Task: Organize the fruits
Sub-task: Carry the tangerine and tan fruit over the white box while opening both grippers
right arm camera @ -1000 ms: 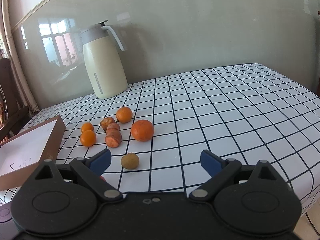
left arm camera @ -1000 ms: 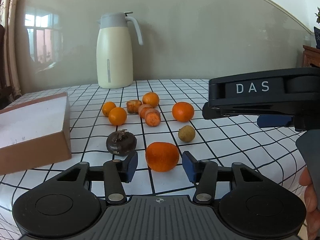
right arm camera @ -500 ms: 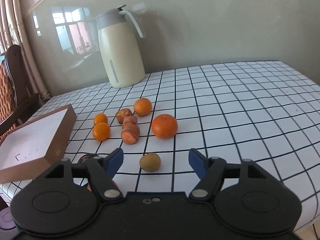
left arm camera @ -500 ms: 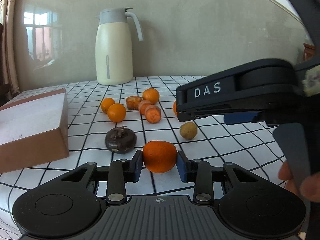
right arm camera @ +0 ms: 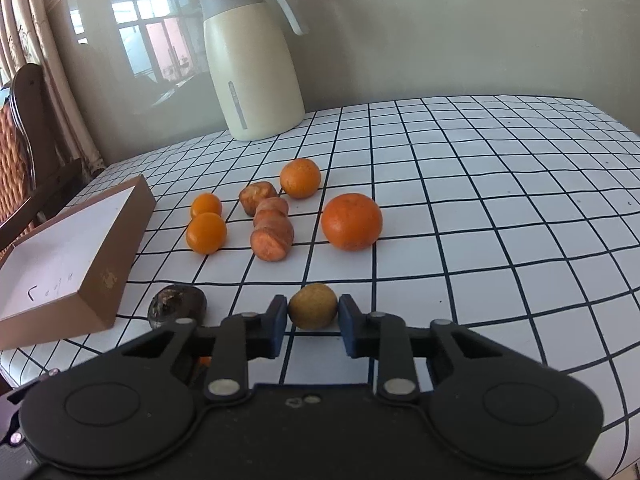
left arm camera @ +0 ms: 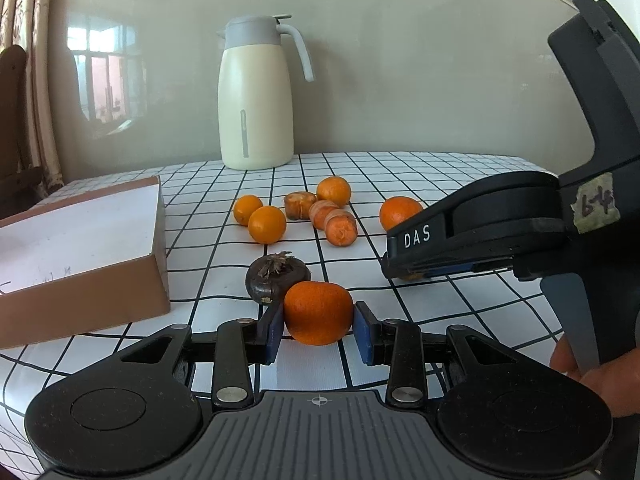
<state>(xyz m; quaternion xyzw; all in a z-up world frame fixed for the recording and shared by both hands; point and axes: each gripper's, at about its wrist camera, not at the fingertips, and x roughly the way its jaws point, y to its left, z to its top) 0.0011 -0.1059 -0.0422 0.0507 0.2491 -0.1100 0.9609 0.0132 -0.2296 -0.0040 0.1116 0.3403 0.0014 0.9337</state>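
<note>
Between my claws, two fruits gripped, none yet sorted.
My left gripper (left arm camera: 319, 326) pinches an orange (left arm camera: 318, 312); my right gripper (right arm camera: 313, 323), jaws just closed, pinches a small brown fruit (right arm camera: 312, 306). Beyond them six pieces wait; leftward, the box (left arm camera: 156, 240) shows no fruit.

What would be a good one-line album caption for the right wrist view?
The right claw pinches a small brown fruit on the checkered tablecloth, oranges and a cream jug beyond.

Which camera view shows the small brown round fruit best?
The right wrist view: the small brown fruit sits unobstructed between the right gripper pads. In the left wrist view, that gripper hides nearly all of it.
</note>
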